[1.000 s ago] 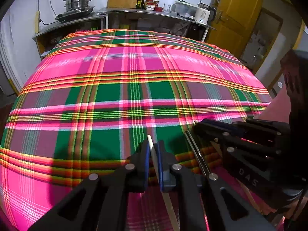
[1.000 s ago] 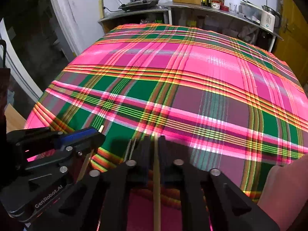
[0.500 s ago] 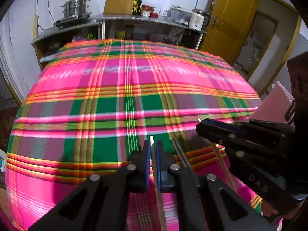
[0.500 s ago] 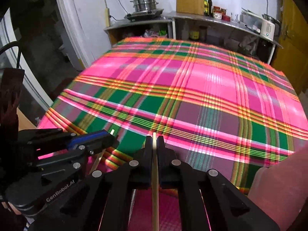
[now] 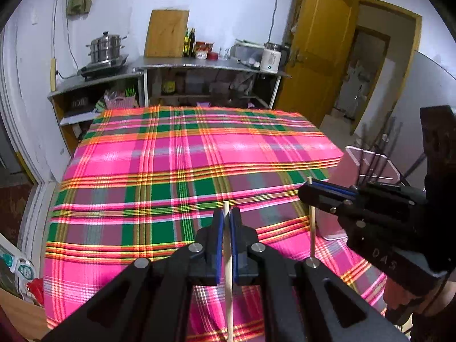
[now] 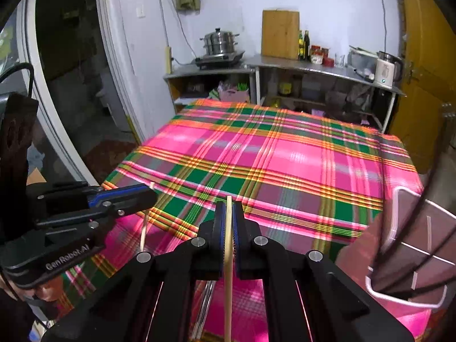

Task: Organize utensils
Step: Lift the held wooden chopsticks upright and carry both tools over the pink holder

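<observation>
In the left wrist view my left gripper (image 5: 227,219) is shut on a pale wooden chopstick (image 5: 228,279), held above the plaid tablecloth (image 5: 171,171). To its right, my right gripper (image 5: 309,189) is shut on a second chopstick (image 5: 312,225). The right wrist view shows that right gripper (image 6: 228,213) clamped on its chopstick (image 6: 228,270), with the left gripper (image 6: 149,192) at the left holding the other chopstick (image 6: 144,228). A pink utensil holder (image 5: 342,176) with metal utensils (image 5: 373,162) stands at the table's right edge. Its compartments also show in the right wrist view (image 6: 397,309).
Metal utensils (image 6: 206,293) lie on the cloth below the right gripper. A counter (image 5: 199,65) with a steamer pot (image 5: 107,47), bottles and a kettle stands beyond the table's far end. A yellow door (image 5: 319,57) is at the right.
Both grippers have risen well above the cloth, each carrying its chopstick. The table now looks farther away and more of the room shows.
</observation>
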`<state>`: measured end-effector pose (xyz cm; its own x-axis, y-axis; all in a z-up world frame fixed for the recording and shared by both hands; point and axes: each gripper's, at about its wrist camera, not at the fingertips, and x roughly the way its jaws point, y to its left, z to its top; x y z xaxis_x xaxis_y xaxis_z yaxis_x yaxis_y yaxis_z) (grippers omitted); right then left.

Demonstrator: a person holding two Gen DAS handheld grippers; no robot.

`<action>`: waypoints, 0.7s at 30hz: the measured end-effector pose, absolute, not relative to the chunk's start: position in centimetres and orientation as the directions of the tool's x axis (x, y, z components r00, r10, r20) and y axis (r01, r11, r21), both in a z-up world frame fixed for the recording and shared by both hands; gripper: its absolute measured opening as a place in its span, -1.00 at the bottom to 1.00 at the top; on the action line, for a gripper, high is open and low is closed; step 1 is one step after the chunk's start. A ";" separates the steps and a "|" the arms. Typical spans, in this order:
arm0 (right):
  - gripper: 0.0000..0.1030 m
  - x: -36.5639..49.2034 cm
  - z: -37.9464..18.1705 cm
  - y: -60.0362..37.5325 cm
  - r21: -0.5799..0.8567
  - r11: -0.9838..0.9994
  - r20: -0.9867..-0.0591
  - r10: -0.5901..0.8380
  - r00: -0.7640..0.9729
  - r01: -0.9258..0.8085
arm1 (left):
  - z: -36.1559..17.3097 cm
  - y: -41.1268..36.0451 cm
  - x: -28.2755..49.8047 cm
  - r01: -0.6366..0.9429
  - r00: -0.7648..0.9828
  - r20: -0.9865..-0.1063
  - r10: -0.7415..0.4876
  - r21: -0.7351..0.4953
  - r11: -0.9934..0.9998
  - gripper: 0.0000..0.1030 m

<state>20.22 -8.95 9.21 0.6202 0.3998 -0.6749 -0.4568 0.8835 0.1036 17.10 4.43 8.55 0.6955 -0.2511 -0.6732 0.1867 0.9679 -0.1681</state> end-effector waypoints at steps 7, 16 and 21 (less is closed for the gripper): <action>-0.92 17.4 11.4 -11.5 0.119 0.896 -0.633 0.401 0.663 -0.429 | 10.7 3.8 14.6 0.203 0.714 -0.647 -0.267 -0.174 0.964 -0.90; -0.92 14.9 13.2 -14.9 0.140 0.915 -0.590 0.384 0.710 -0.378 | 13.0 2.9 12.4 0.236 0.729 -0.610 -0.309 -0.200 0.951 -0.90; -0.92 13.8 14.0 -17.1 0.162 0.925 -0.567 0.373 0.735 -0.345 | 13.7 1.3 12.0 0.270 0.716 -0.604 -0.350 -0.223 0.937 -0.90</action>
